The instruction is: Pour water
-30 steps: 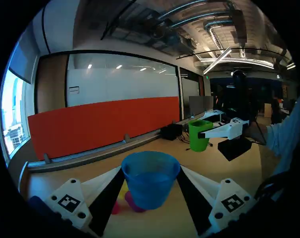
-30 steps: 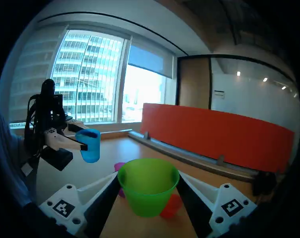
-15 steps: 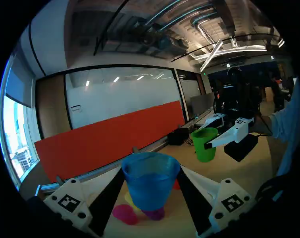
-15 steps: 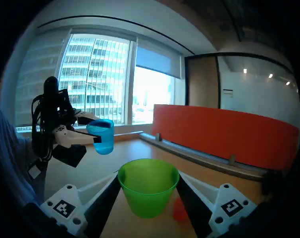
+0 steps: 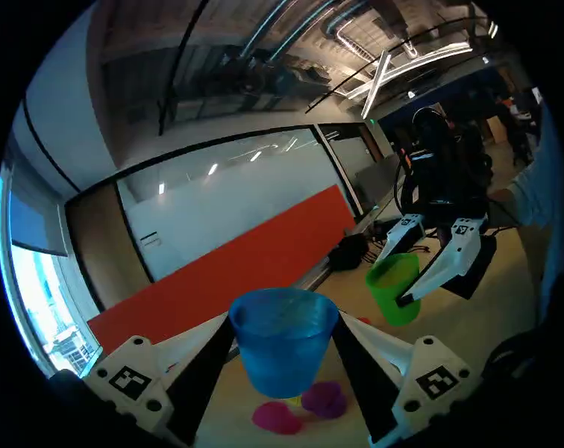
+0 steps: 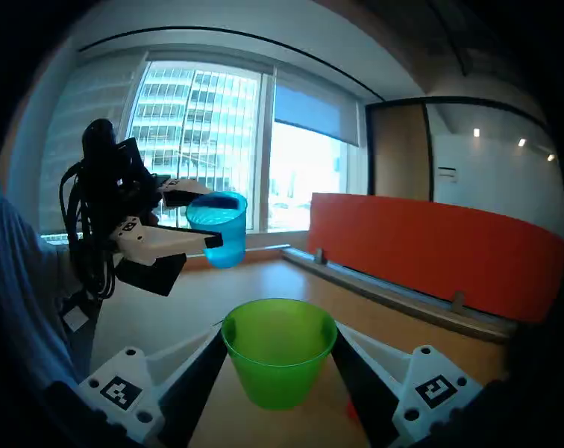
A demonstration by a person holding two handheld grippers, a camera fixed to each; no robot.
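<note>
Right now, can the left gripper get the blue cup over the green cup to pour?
Probably yes: the left gripper holds the blue cup in the air near the green cup, with nothing between them.

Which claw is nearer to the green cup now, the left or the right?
Right. The right claw is shut on the green cup, a finger on each side. The left claw holds the blue cup higher and apart from it.

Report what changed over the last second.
The left gripper raised the blue cup and carried it nearer the green cup, rolling slightly. The right gripper stayed shut on the green cup, which is upright as before; both grips are unchanged.
</note>
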